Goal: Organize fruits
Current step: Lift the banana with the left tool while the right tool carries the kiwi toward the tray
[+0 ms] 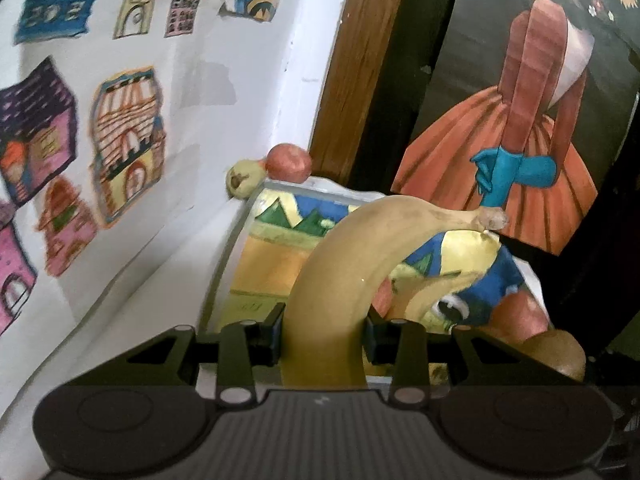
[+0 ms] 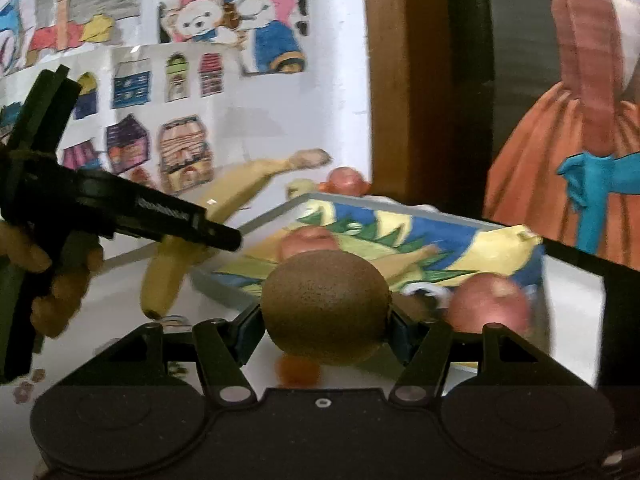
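The left gripper (image 1: 324, 330) clamps a curved yellow banana (image 1: 340, 264); the right gripper (image 2: 324, 326) grips a round brown fuzzy kiwi (image 2: 326, 300). Both seem mid-carry, and the next move likely calls for lowering them onto the painted flat tray (image 2: 460, 220).

Both views sit low behind a gripper's two fingers and look forward along them. The left wrist view is very close to the banana (image 1: 340, 264) clamped between its fingers, and faces a white wall of house drawings (image 1: 124, 136) on the left and a painting of an orange dress (image 1: 520, 132) on the right. The right wrist view is as close to a kiwi (image 2: 326, 306) between its own fingers, faces the same way, and takes in the left gripper (image 2: 224, 236) from the side. Both views share the painted tray (image 1: 280, 248) (image 2: 400, 232), the banana (image 2: 216, 216), the wall, the wooden frame (image 1: 356, 60) (image 2: 396, 80) and the dress painting (image 2: 560, 140).
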`<state>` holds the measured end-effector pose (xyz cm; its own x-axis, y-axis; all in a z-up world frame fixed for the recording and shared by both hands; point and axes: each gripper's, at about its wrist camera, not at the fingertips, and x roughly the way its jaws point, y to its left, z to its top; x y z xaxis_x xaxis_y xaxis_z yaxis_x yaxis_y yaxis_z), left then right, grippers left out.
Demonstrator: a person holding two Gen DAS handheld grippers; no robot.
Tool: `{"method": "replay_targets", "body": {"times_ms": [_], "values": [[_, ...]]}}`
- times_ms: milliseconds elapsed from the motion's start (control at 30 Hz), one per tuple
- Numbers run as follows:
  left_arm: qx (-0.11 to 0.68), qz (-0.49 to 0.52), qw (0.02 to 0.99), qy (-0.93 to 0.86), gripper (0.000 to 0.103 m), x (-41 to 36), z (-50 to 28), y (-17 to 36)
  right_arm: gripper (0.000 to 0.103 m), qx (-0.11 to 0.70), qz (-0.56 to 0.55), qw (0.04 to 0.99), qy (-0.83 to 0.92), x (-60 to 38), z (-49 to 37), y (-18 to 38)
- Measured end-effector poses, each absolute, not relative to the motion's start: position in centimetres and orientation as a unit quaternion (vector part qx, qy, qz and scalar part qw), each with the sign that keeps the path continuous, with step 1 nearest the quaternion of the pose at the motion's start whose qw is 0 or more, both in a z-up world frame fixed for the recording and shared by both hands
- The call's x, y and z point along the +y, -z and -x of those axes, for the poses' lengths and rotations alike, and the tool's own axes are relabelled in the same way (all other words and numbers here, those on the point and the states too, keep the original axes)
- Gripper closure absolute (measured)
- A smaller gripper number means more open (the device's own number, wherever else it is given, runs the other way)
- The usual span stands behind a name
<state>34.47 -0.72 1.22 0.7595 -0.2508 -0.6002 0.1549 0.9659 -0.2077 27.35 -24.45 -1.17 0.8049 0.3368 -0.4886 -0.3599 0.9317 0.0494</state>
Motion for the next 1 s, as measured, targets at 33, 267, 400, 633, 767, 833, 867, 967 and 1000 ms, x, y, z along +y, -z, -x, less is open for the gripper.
{"method": "replay_targets", "body": {"times_ms": [33, 267, 400, 633, 767, 833, 867, 967, 1000], "values": [[0.327, 0.074, 0.936, 0.108, 0.062, -1.0, -34.8, -1.4, 0.038, 0.251, 0.025, 0.951, -0.179, -24.9, -27.6, 1.0], [0.32, 0.097, 0.937, 0.098, 0.062, -2.2, -37.0, -1.6, 0.038, 0.246, 0.029, 0.957, -0.152, -27.3, -30.1, 0.8], [0.318, 0.099, 0.939, 0.082, 0.062, -2.0, -38.1, -1.2, 0.038, 0.245, 0.021, 0.958, -0.147, -27.4, -31.5, 1.0], [0.321, 0.1, 0.94, 0.05, 0.062, -1.0, -39.6, -0.2, 0.038, 0.246, 0.008, 0.956, -0.158, -26.1, -33.5, 1.7], [0.323, 0.1, 0.94, 0.043, 0.062, -0.6, -40.2, 0.2, 0.038, 0.251, 0.009, 0.955, -0.158, -25.5, -34.8, 2.2], [0.323, 0.102, 0.94, 0.041, 0.062, -0.6, -40.6, 0.4, 0.038, 0.255, 0.011, 0.954, -0.157, -25.3, -35.4, 2.4], [0.324, 0.103, 0.94, 0.04, 0.062, -0.5, -40.7, 0.4, 0.038, 0.259, 0.014, 0.953, -0.157, -25.2, -35.7, 2.6], [0.326, 0.106, 0.939, 0.036, 0.062, -0.5, -41.2, 0.9, 0.038, 0.266, 0.024, 0.951, -0.157, -25.0, -36.4, 2.9], [0.327, 0.106, 0.938, 0.034, 0.062, -0.4, -41.4, 1.0, 0.038, 0.268, 0.027, 0.95, -0.158, -24.9, -36.6, 3.0]]}}
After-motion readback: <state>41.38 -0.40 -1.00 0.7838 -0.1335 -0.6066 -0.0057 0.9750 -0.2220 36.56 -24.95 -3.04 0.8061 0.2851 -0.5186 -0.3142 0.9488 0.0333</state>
